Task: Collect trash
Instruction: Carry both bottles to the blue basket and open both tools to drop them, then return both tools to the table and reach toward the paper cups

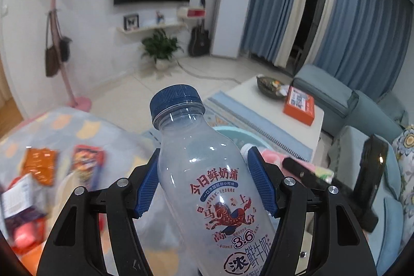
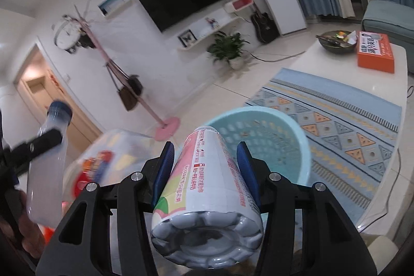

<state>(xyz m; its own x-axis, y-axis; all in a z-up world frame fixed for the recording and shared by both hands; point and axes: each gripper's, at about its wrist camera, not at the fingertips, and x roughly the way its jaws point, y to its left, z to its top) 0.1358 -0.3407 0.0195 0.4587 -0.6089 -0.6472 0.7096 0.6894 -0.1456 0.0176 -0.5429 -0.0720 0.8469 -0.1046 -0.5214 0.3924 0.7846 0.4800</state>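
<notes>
My left gripper (image 1: 204, 185) is shut on an empty milk bottle (image 1: 207, 172) with a blue cap and red-and-blue print, held upright in the air. It also shows at the left of the right wrist view (image 2: 49, 159). My right gripper (image 2: 205, 172) is shut on a pink-and-white labelled bottle (image 2: 207, 188), its base toward the camera, held above and just in front of a light blue basket (image 2: 292, 146) on the floor. The right gripper shows at the right of the left wrist view (image 1: 323, 180).
Blurred snack wrappers (image 1: 88, 167) lie on a patterned cloth surface at lower left. A white coffee table (image 2: 336, 74) carries an orange box (image 2: 375, 53) and a dark bowl (image 2: 336, 42). A blue sofa (image 1: 362, 107) is at right, a pink coat stand (image 2: 165, 128) beyond.
</notes>
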